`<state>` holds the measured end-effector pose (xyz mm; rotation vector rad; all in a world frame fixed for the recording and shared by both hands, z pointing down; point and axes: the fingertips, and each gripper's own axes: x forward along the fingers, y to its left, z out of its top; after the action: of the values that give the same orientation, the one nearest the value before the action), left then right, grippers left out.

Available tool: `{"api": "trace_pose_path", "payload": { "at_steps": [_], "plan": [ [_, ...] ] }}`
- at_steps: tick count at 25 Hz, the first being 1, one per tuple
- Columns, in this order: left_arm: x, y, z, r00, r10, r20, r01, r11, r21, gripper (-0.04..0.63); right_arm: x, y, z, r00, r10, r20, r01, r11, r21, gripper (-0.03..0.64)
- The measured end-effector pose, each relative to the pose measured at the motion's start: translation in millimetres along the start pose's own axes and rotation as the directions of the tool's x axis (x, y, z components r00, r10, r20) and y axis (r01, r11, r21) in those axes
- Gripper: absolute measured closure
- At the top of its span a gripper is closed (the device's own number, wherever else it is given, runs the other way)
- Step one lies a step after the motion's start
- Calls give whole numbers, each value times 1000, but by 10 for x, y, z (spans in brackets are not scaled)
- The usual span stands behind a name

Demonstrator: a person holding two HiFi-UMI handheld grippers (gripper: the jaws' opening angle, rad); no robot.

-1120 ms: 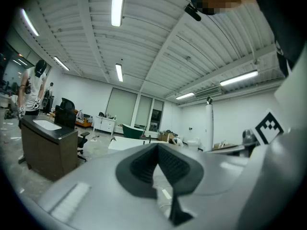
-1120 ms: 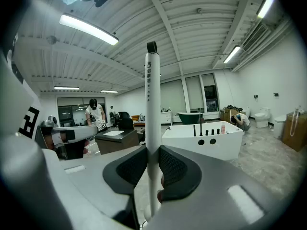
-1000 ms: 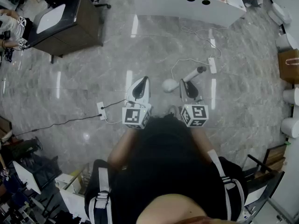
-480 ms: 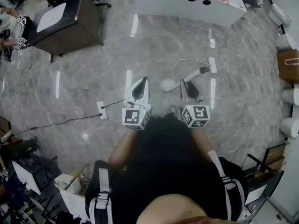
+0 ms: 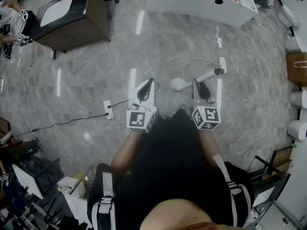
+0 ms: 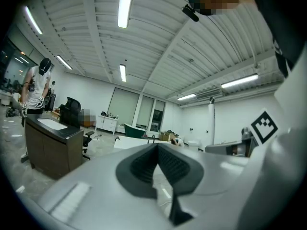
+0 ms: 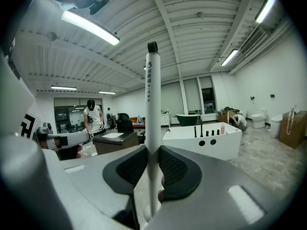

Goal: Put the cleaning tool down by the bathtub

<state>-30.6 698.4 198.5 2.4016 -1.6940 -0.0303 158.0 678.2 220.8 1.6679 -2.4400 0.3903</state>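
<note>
The cleaning tool (image 5: 199, 77) is a white rod with a round white head (image 5: 177, 84) and a black end, held level above the floor. My right gripper (image 5: 195, 84) is shut on its handle. In the right gripper view the white handle (image 7: 152, 109) stands straight up between the dark pads (image 7: 180, 169). The white bathtub (image 5: 201, 4) stands far ahead at the top of the head view, and the bathtub (image 7: 204, 140) shows past the jaws. My left gripper (image 5: 149, 83) is shut with nothing in it; its pads (image 6: 175, 164) meet at the tips.
A dark vanity cabinet (image 5: 72, 13) stands at the upper left, a person (image 5: 12, 18) beside it. Power strips (image 5: 108, 109) (image 5: 222, 63) and their cables lie on the grey floor. Toilets (image 5: 298, 99) and a brown bag (image 5: 297, 66) line the right edge.
The right gripper and the tool have moved a little right and forward, and the handle now lies flatter. The floor and bathtub have shifted slightly in view. The left gripper barely moved.
</note>
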Motion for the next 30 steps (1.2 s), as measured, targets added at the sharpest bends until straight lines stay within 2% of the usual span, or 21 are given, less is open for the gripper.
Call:
{"api": "trace_pose_path", "payload": {
  "at_steps": [6, 14, 22, 30],
  "plan": [
    [-75, 165, -17, 999, -33, 17, 33, 999, -12, 588, 28, 187, 22, 1000, -26, 10, 26, 1000, -12, 535],
    [226, 248, 6, 999, -34, 23, 35, 999, -21, 588, 324, 63, 99, 1000, -24, 11, 25, 1000, -15, 535],
    [845, 330, 60, 999, -42, 3, 42, 999, 3, 588, 955, -187, 221, 1000, 4, 10, -4, 1000, -14, 535],
    [1839, 361, 172, 999, -44, 1, 44, 999, 12, 588, 1733, -705, 401, 999, 36, -16, -36, 999, -7, 535]
  ]
}}
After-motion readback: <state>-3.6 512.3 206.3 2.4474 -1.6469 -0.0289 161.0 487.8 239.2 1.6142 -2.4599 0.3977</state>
